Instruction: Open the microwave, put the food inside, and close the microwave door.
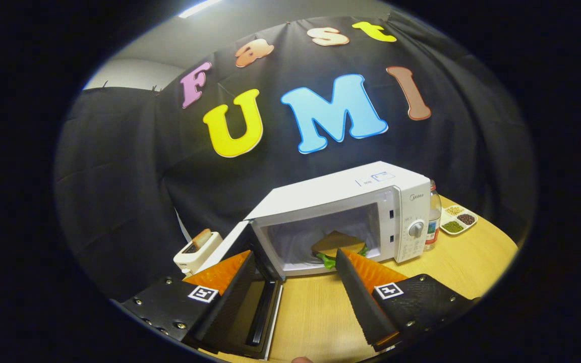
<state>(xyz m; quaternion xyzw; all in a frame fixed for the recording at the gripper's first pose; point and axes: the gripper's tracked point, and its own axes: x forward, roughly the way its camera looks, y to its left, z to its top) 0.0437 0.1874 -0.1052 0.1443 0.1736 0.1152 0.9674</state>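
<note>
Sandwich (338, 245) sits inside the microwave (351, 212), on the cavity floor just beyond my fingertips, so the food is already in and only the door is left. My gripper (293, 257) is spread wide and holds nothing; the open gap between its fingers looks straight at the cavity mouth. The microwave door (250, 297) hangs open toward me on the left, with my left finger in front of it, though I cannot tell whether they touch. What could go wrong, as I judge it: a push too near the hinge could slide the whole oven across the wooden table (472, 262) rather than swing the door, and a hard swing could nudge the oven into the bottle (433, 214) standing just to its right. A finger left in the opening would get caught as the door comes round. By my count there is one microwave, one sandwich, one bottle, one divided dish (458, 219) of three small heaps of seeds on the far right, and one toaster (197, 251) with one slice in it on the left.
</note>
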